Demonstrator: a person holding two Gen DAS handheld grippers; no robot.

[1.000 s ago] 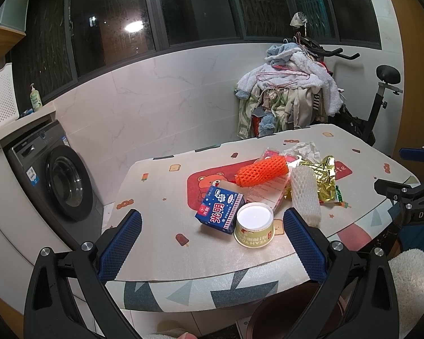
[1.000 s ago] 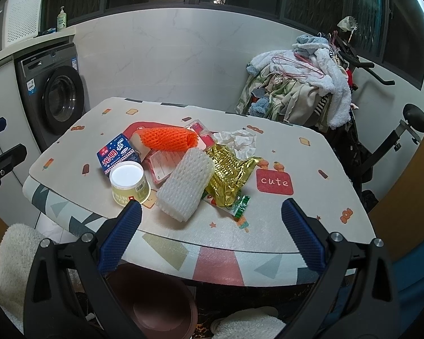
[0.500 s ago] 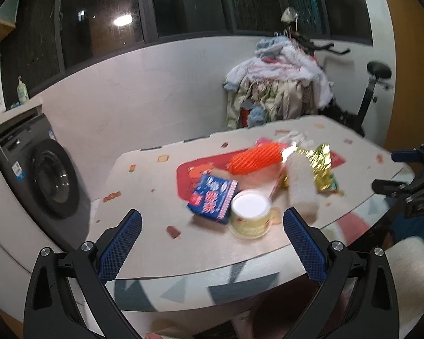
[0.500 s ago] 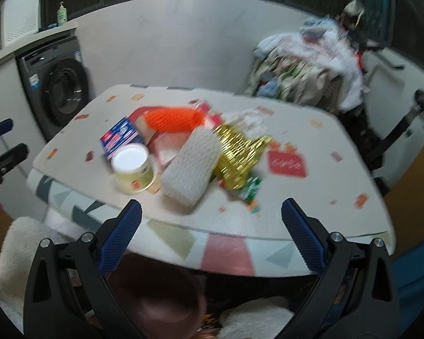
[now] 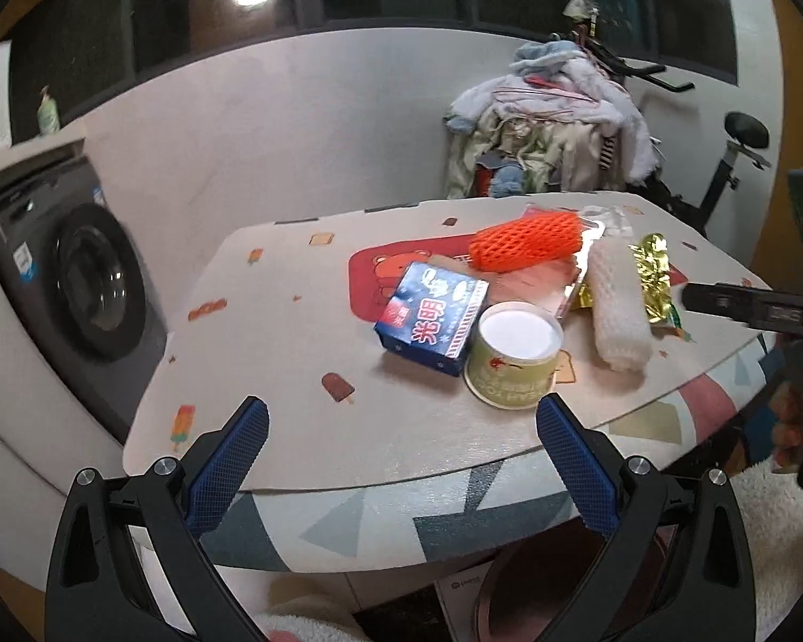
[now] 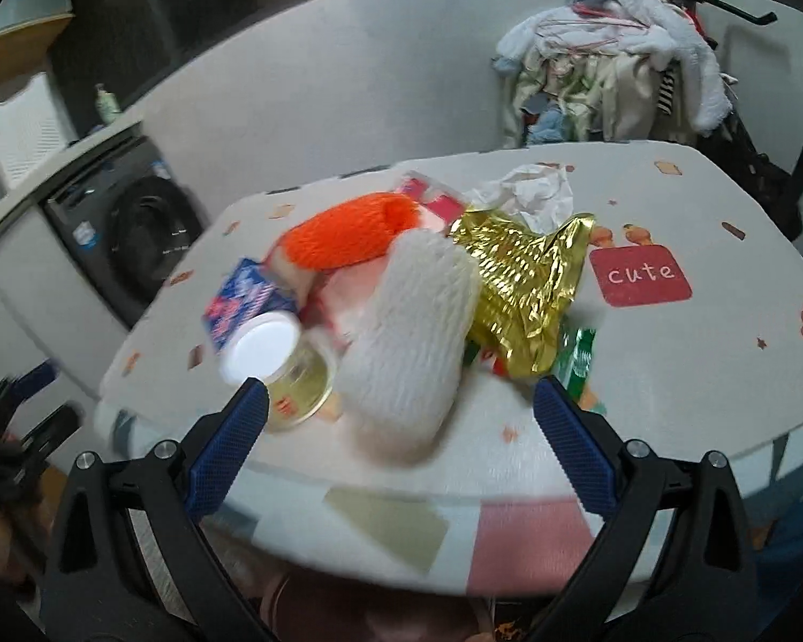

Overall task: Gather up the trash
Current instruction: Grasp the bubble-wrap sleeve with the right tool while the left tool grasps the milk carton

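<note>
White foam net (image 6: 409,331) lies centre frame, dead ahead of right gripper (image 6: 400,436), long axis running toward it. Right nearer. Left gripper (image 5: 396,446) faces tub (image 5: 514,353). Both spread wide, empty.

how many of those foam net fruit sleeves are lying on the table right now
2. The orange foam sleeve lies farther back, behind the blue box. The white foam sleeve lies nearer the front edge, beside the gold wrapper. Others may be hidden underneath.
</note>
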